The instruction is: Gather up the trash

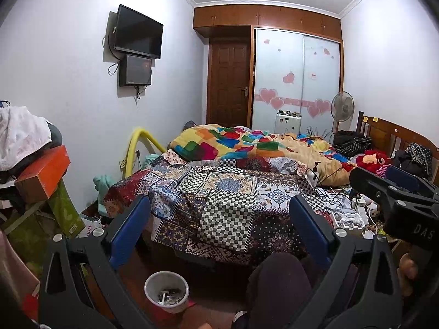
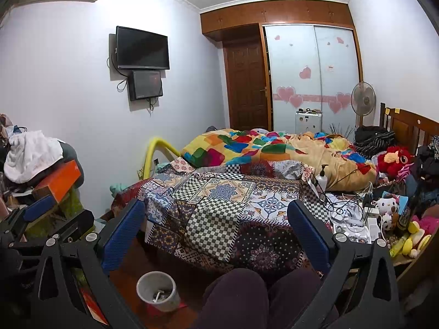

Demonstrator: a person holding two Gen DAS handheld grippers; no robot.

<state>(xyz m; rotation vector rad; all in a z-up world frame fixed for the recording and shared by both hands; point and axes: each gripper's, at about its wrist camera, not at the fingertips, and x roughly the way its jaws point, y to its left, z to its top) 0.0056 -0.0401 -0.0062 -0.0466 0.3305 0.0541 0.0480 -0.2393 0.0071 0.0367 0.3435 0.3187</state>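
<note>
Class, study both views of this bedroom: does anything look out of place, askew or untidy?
Yes. The bed's near right corner is strewn with tangled cables, chargers and small boxes, with a pump bottle standing among them. On the left, an orange box sits tilted on a heaped pile. The white bin stands upright on the floor, nothing spilled.

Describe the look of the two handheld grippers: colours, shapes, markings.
Both match: the left gripper and right gripper have black angular plastic frames with triangular cutouts, silver round bolts, and jaws faced with flat blue pads. White letters "DAS" mark the right gripper's body in the left view.
</note>
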